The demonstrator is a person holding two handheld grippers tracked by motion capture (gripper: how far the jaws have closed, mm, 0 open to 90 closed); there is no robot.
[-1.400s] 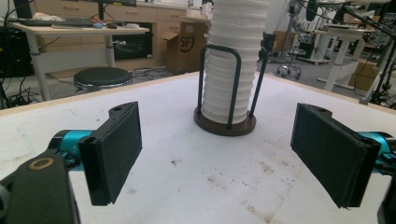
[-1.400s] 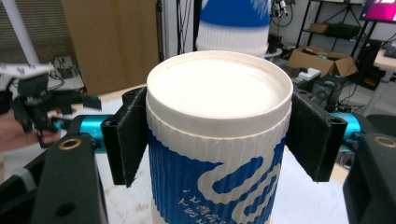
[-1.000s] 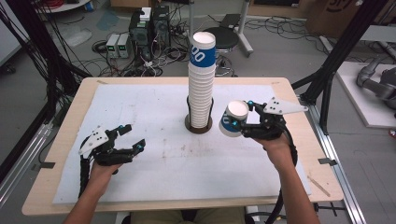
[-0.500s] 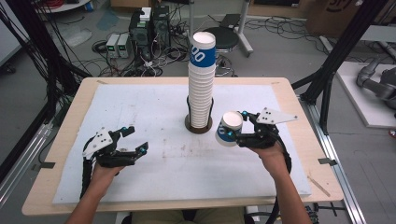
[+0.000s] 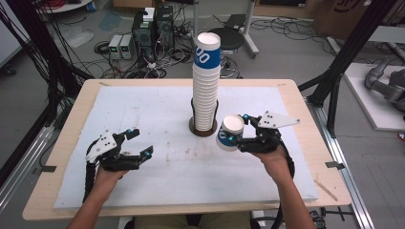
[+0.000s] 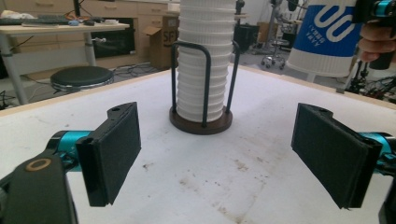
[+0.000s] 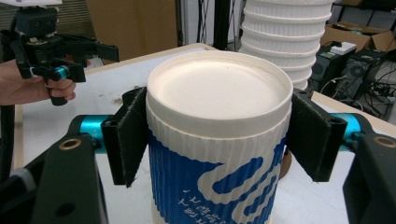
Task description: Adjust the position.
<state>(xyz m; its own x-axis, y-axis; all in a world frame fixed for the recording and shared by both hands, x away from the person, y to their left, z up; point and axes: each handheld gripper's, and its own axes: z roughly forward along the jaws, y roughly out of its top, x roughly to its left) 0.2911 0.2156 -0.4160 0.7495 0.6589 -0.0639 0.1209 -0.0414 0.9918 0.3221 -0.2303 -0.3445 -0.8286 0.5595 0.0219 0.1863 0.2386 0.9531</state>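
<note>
One cup off the stack, held in the air beside it; setting it down is still to do.

The right tool (image 5: 237, 137) is clamped on a paper cup (image 5: 230, 132), bottom up, just right of the tall cup stack (image 5: 206, 81), clear of the desk (image 5: 119, 86). The cup is ribbed white paper with a blue printed band and a flat recessed base. The stack sits in a dark wire holder (image 6: 204, 84) on a round brown base. The left tool (image 5: 133, 145) hovers low, jaws spread, empty, over the stained white mat (image 5: 157, 109).

Tall cup stack (image 5: 206, 86) in its holder blocks the middle; tabletop (image 5: 143, 109) is wide open on both sides.
</note>
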